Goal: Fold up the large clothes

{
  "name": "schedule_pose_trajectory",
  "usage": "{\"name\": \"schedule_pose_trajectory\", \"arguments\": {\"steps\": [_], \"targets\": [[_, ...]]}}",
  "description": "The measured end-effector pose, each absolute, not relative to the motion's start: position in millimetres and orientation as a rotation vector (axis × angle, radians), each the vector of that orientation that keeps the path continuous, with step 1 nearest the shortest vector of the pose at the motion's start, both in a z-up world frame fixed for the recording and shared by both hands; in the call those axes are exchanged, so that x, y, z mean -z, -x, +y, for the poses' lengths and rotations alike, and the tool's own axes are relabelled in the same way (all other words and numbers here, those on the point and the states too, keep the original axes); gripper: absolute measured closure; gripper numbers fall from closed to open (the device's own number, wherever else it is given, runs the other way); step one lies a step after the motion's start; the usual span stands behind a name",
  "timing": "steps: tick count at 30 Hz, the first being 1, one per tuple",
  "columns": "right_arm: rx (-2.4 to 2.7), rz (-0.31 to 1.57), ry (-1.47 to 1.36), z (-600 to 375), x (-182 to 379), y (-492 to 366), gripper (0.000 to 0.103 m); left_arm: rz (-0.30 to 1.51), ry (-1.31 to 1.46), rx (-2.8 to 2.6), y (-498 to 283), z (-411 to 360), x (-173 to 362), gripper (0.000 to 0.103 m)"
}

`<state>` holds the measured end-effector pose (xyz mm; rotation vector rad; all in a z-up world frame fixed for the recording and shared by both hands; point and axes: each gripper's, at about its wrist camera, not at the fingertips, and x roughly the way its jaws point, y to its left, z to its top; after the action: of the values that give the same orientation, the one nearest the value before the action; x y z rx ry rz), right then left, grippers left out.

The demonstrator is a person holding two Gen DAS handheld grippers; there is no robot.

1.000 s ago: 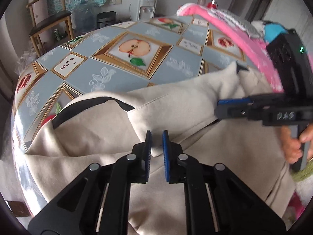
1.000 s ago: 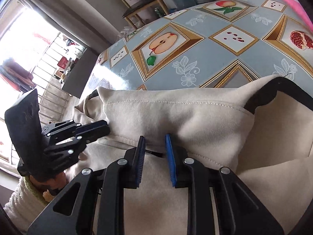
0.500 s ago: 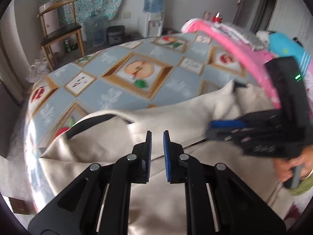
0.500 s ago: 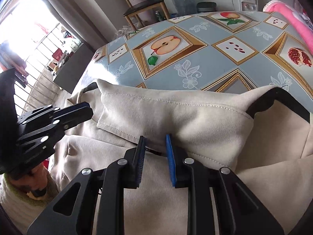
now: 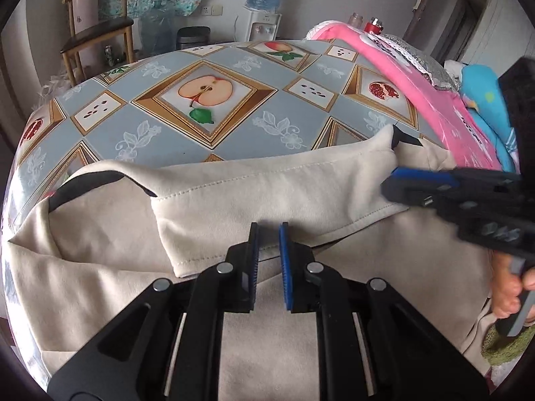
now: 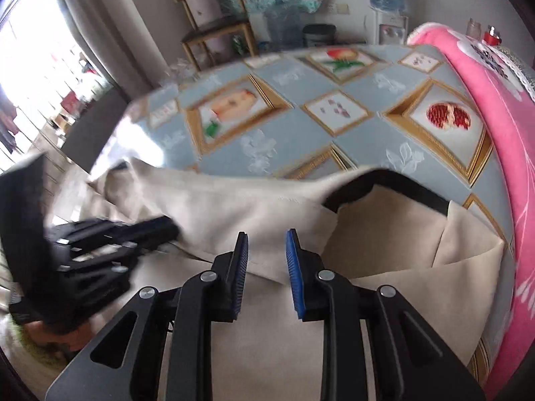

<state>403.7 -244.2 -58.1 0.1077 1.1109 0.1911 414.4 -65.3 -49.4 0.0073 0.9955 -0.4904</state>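
A large beige garment (image 5: 267, 187) with black trim (image 5: 90, 182) lies on the fruit-patterned tablecloth (image 5: 150, 117), its upper flap folded down over the body. My left gripper (image 5: 267, 230) hovers at the flap's lower hem, jaws a narrow gap apart with nothing pinched between them. My right gripper (image 6: 265, 237) hangs over the same flap (image 6: 250, 207) near the black neckline (image 6: 384, 187), jaws a little wider and empty. Each gripper shows in the other view: the right gripper (image 5: 401, 180) at the flap's right end, the left gripper (image 6: 167, 225) at its left end.
A pink blanket (image 5: 434, 107) with blue fabric behind it lies along the table's right side. A wooden chair (image 5: 97, 33), a water dispenser (image 5: 264, 0) and a dark bin stand beyond the far edge. A hand (image 5: 508, 294) holds the right gripper's handle.
The left gripper has shifted sideways along the flap. The right gripper has tilted upward, so more of the room shows, and its jaws stand slightly wider. The flap lies flatter.
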Motion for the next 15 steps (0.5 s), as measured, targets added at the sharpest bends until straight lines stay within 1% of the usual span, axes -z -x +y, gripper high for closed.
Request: {"name": "schedule_pose_trajectory", "arguments": {"steps": [1,2,5,6,9,12,15], "targets": [[-0.185,1.127,-0.103,-245,69,-406,0.08,0.993,0.004,0.494,-414,-64,50,0.09],[-0.182,1.106,-0.104,-247,67,-404,0.08,0.989,0.015,0.499,-413,-62,50,0.09],[-0.145,1.118,-0.116,-246,47,-401,0.08,0.98,0.076,0.521,-413,-53,53,0.09],[-0.151,1.078,-0.107,-241,34,-399,0.08,0.979,0.106,0.532,-414,-50,54,0.09],[-0.207,1.025,-0.119,-226,20,-401,0.079,0.997,0.241,0.564,-419,-35,60,0.091],[-0.274,1.037,-0.118,-208,30,-412,0.079,1.014,0.354,0.576,-421,-23,64,0.091],[-0.26,1.019,-0.069,-199,45,-415,0.077,0.979,0.349,0.551,-414,-15,56,0.091]]}}
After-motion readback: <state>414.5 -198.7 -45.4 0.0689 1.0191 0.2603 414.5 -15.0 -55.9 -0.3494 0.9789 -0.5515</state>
